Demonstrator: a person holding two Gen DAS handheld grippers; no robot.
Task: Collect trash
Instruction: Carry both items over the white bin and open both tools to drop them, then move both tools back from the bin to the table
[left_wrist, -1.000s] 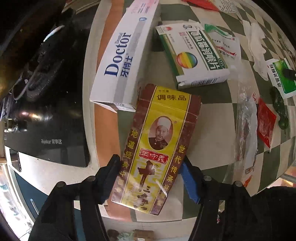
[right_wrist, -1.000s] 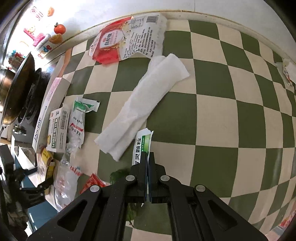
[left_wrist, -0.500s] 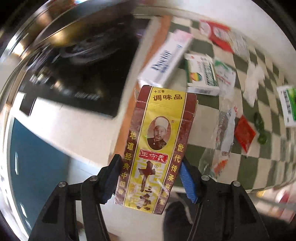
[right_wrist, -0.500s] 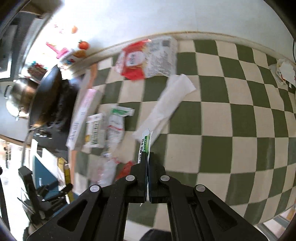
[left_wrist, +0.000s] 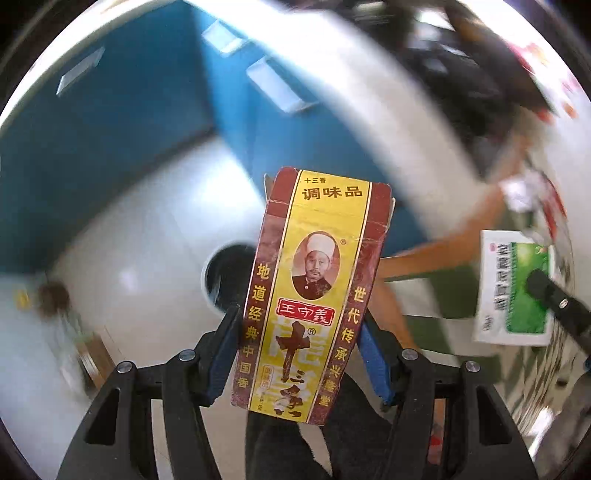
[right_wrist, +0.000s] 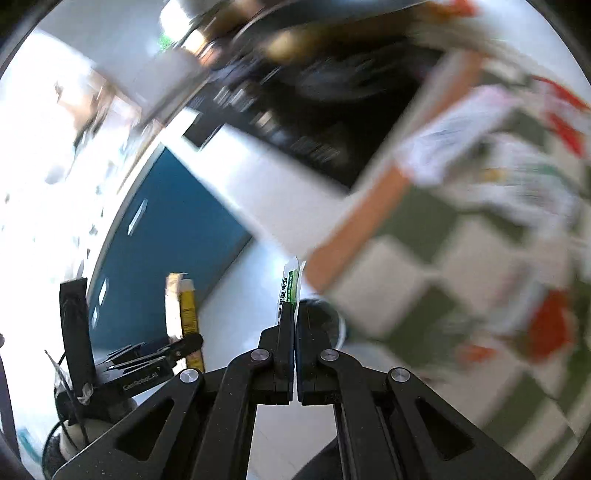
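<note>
My left gripper (left_wrist: 297, 350) is shut on a yellow and brown spice box (left_wrist: 314, 288) and holds it in the air over the white floor. A dark round bin opening (left_wrist: 225, 277) shows right behind the box. My right gripper (right_wrist: 295, 325) is shut on a thin green and white sachet (right_wrist: 290, 288), seen edge-on. The sachet (left_wrist: 513, 288) and the right gripper's finger (left_wrist: 554, 299) also show at the right of the left wrist view. The left gripper with the spice box (right_wrist: 186, 306) shows at the lower left of the right wrist view.
Blue cabinet doors (left_wrist: 110, 122) and a white counter edge (left_wrist: 369, 110) stand behind. The checkered counter (right_wrist: 461, 240) with blurred wrappers and boxes lies to the right, with the black stove (right_wrist: 314, 122) beyond it. Both views are motion-blurred.
Both grippers have swung off the counter toward the floor and cabinets, each still holding its item. The counter litter has slid to the right edge of both views.
</note>
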